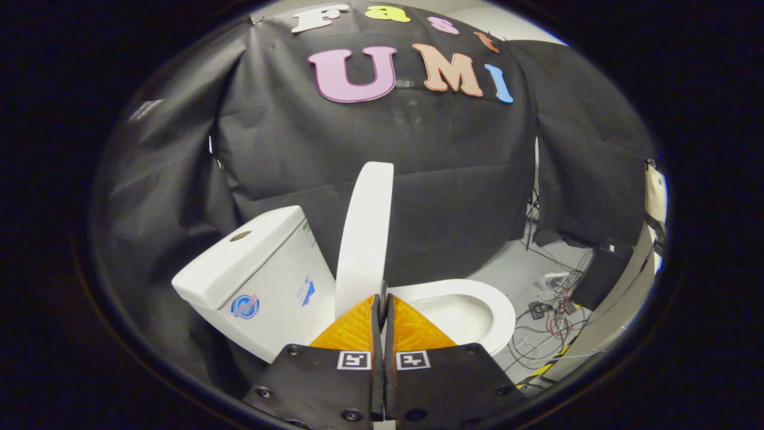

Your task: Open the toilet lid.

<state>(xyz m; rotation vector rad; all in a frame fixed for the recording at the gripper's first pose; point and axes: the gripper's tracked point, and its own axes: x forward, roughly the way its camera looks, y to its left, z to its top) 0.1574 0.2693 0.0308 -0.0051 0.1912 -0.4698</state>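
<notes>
Colours as seen from your gripper [382, 301], whose two fingers lie closed together against the lower edge of the raised lid [365, 233]; each carries a square black-and-white marker. The lid is plain white, as are the seat [477, 295], the bowl and the tank [250, 275]. On the tank you see a round blue-and-red sticker [245, 306] and a smaller blue one [306, 292]. The wall cloth [453, 173] is black; the floor [513, 269] pale grey, with red, white and black wires [552, 322].
</notes>
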